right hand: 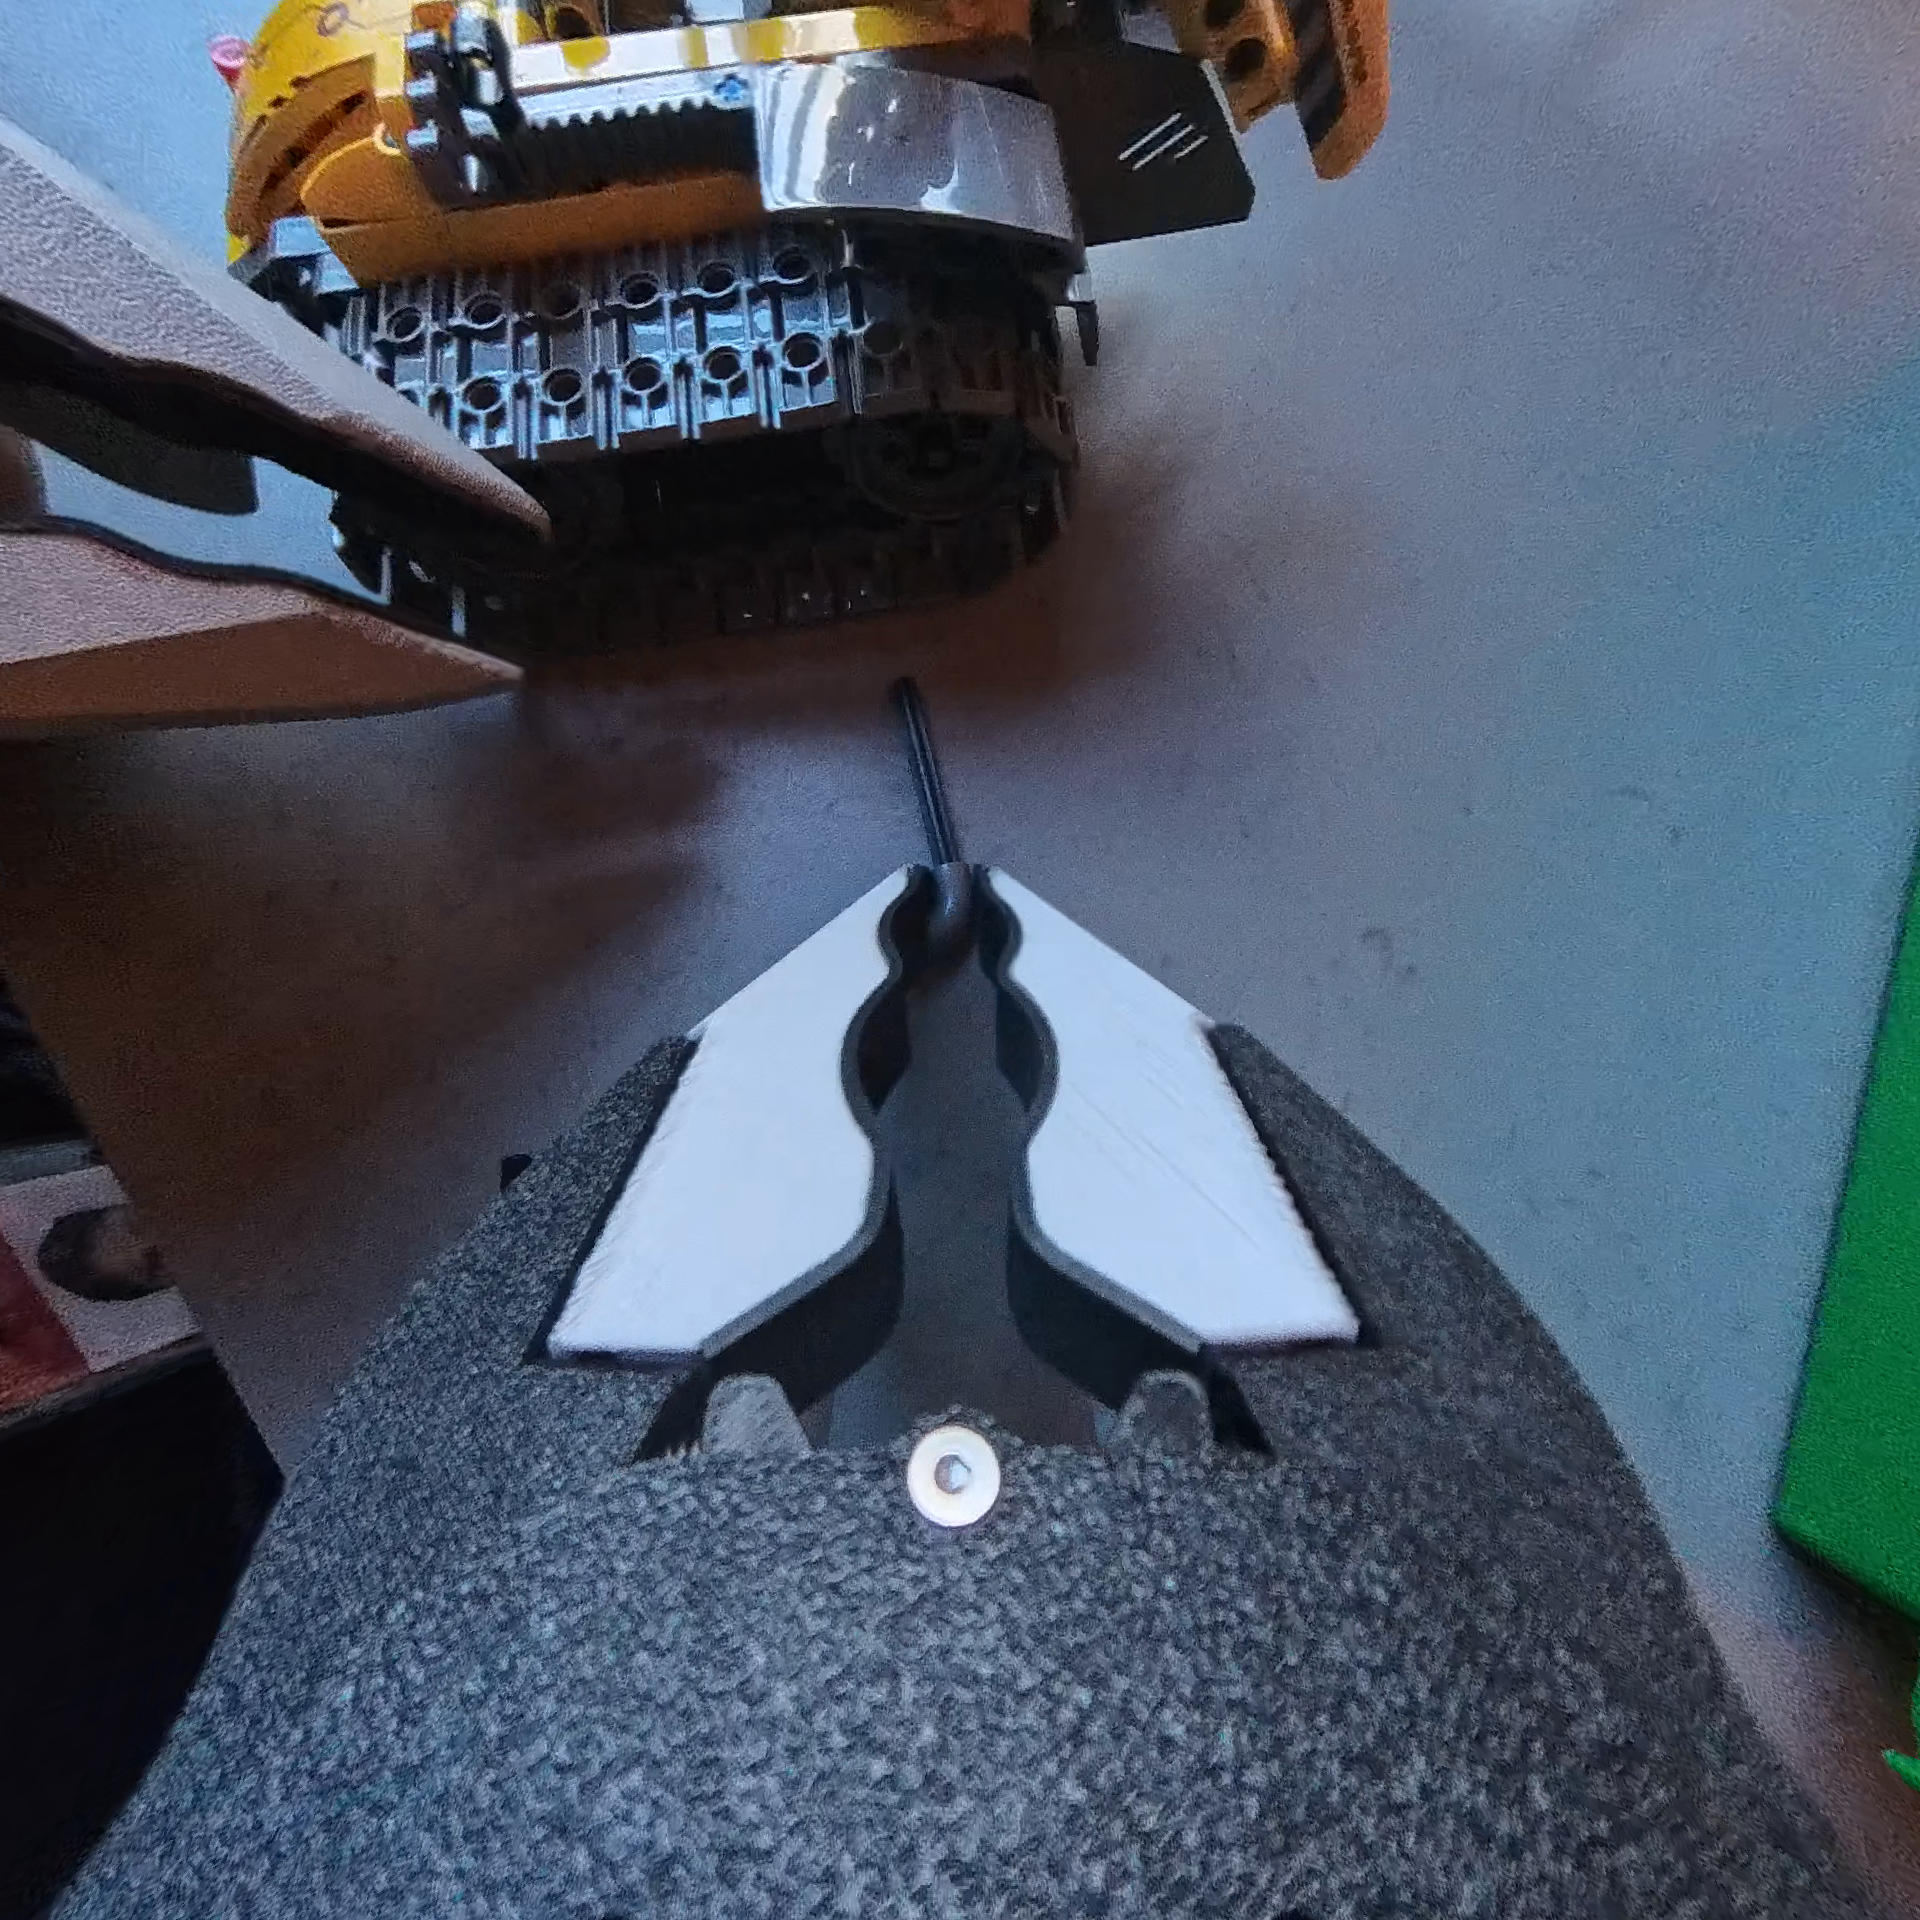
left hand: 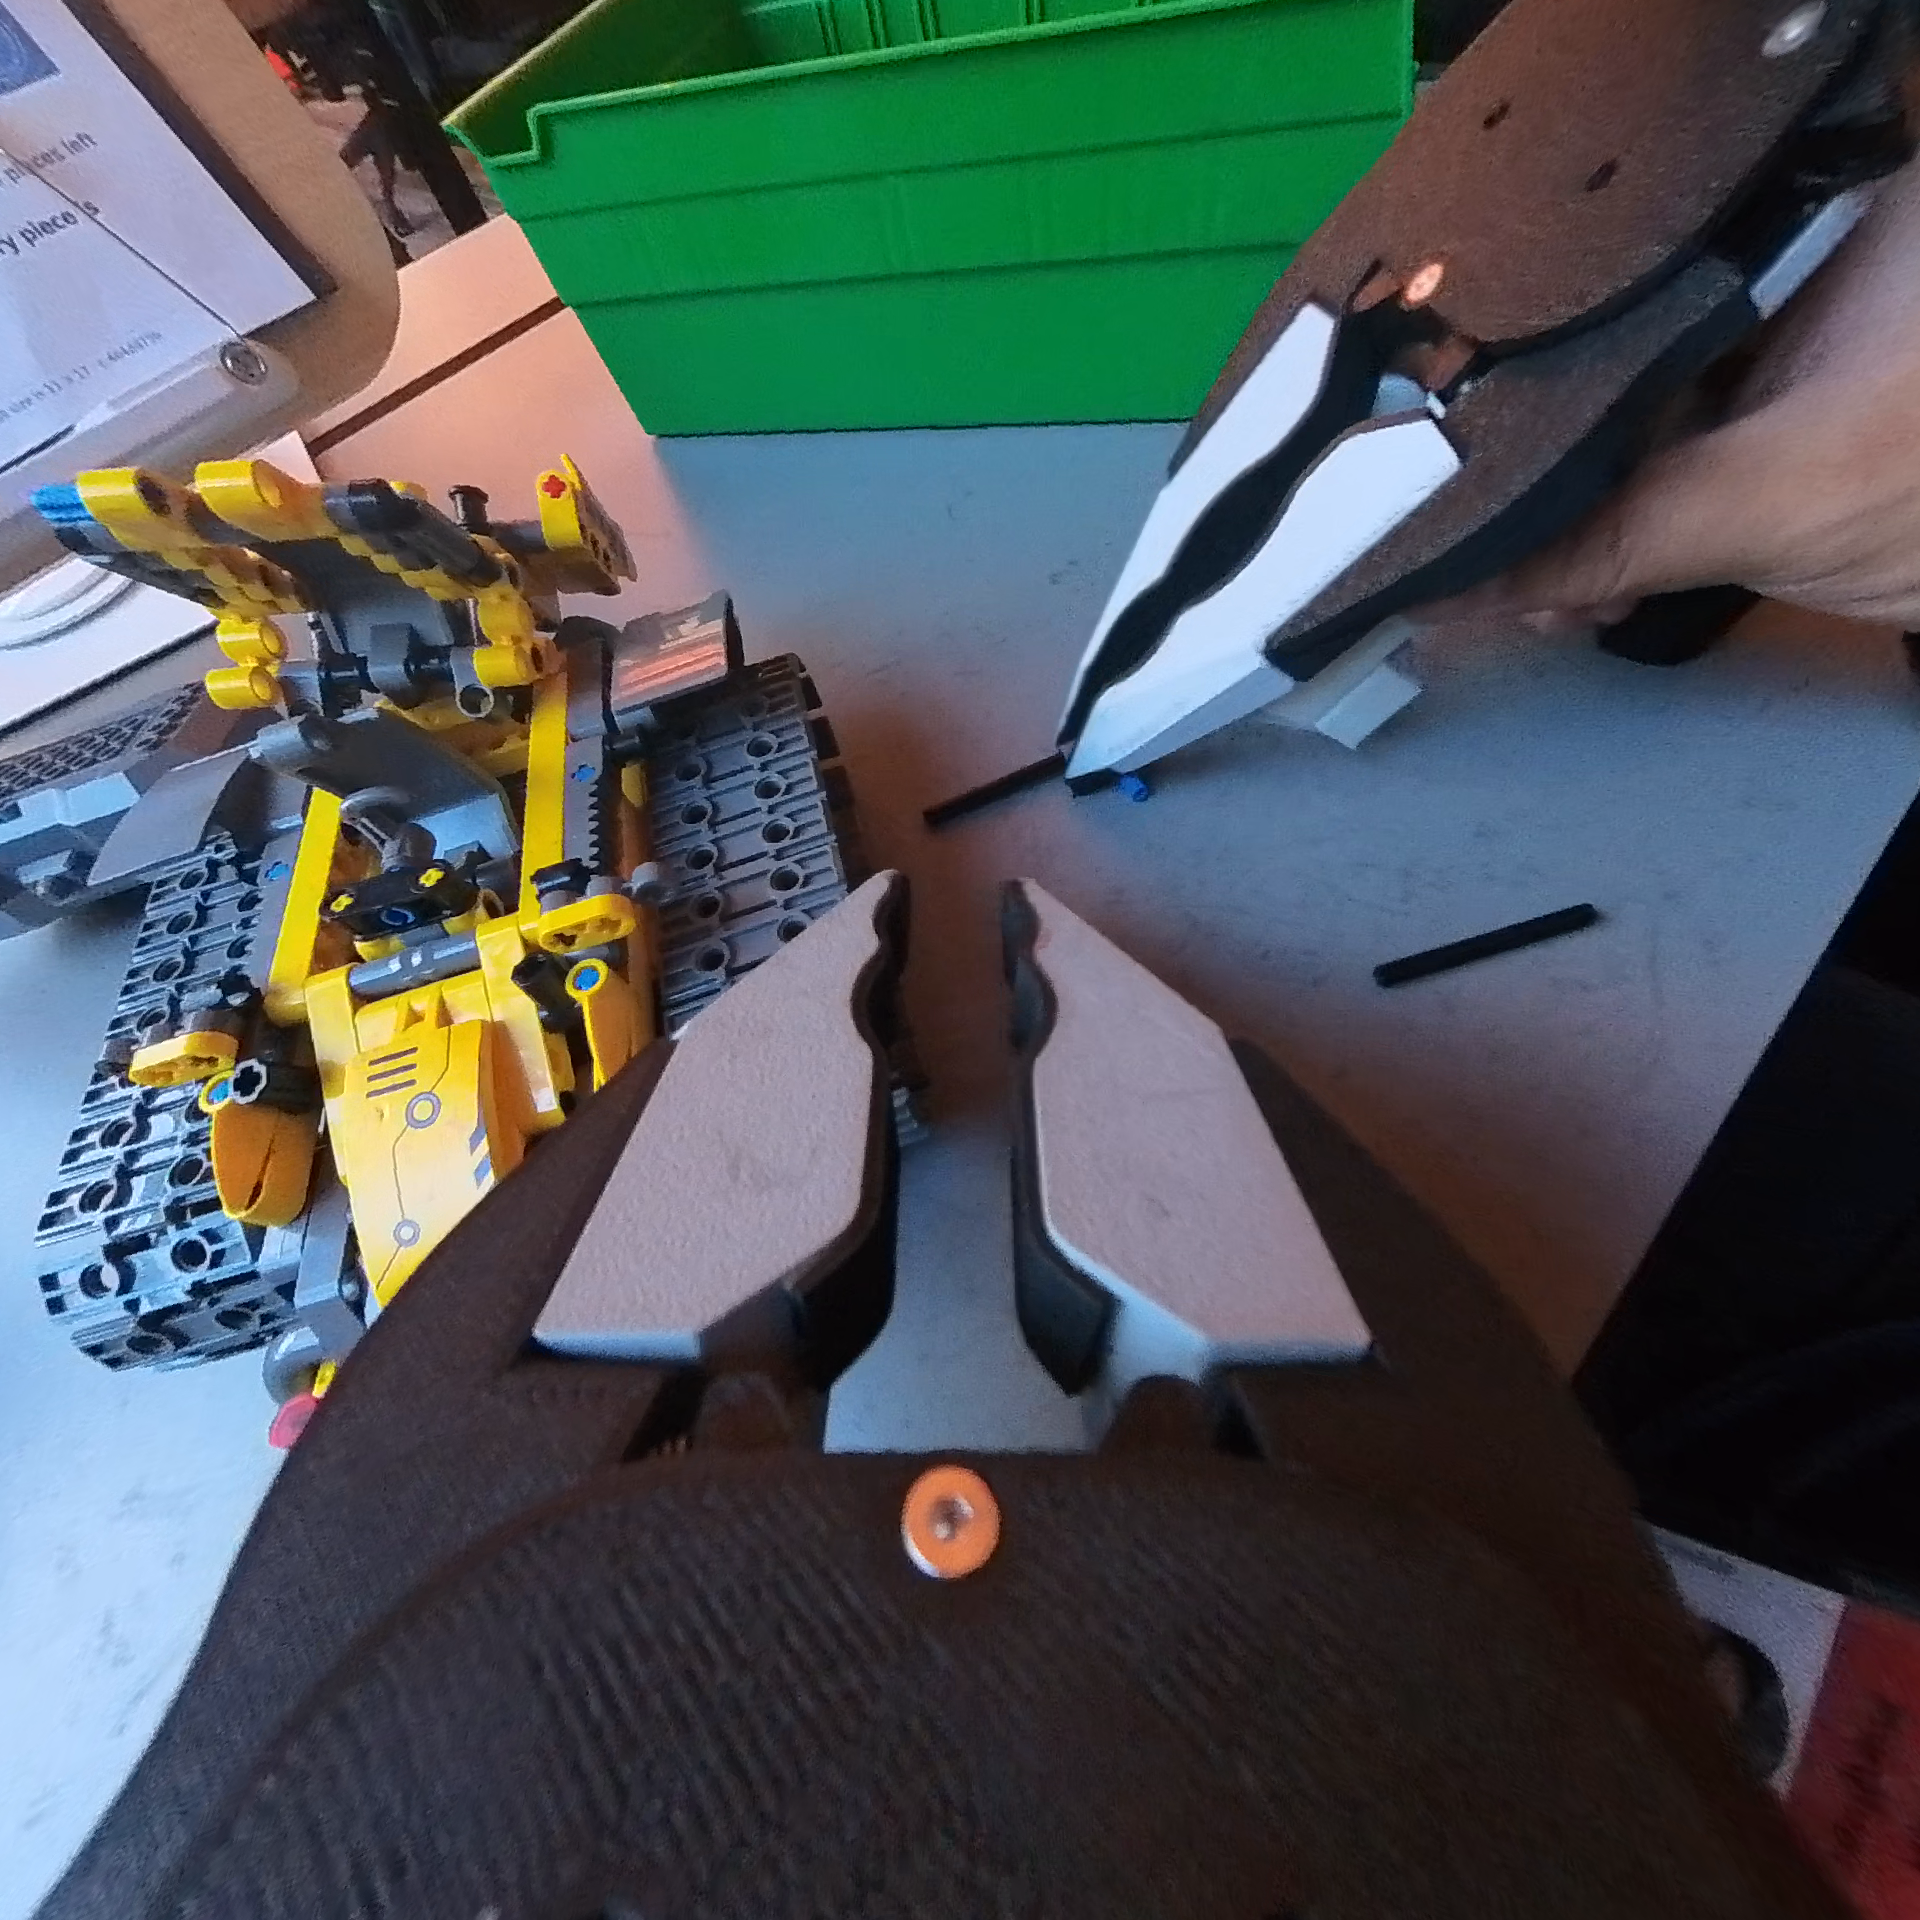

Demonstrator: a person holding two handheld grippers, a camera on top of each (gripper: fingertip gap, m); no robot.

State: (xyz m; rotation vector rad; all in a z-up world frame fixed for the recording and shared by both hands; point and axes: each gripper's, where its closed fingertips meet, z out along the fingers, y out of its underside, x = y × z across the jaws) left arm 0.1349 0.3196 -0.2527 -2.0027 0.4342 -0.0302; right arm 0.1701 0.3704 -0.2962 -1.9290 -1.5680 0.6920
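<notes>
A yellow and grey brick-built tracked vehicle (left hand: pixel 416 883) stands on the grey table (left hand: pixel 1299 852). My left gripper (left hand: pixel 954 889) is open and empty, its fingertips just beside the vehicle's right track. My right gripper (right hand: pixel 950 875) rests tip-down on the table and is shut on the end of a thin black axle rod (right hand: pixel 923 769), which points toward the vehicle's track (right hand: pixel 665 353). The same rod (left hand: pixel 987 798) sticks out of the right gripper (left hand: pixel 1078 764) in the left wrist view. A small blue piece (left hand: pixel 1139 790) lies under that gripper's tip.
A second black rod (left hand: pixel 1486 943) lies loose on the table to the right. A green plastic bin (left hand: pixel 935 260) stands at the back, also in the right wrist view (right hand: pixel 1870 1247). A display on a stand (left hand: pixel 125 260) is at the back left. A hand (left hand: pixel 1787 499) holds the right gripper. Tip to tip, the grippers are about 8 cm apart.
</notes>
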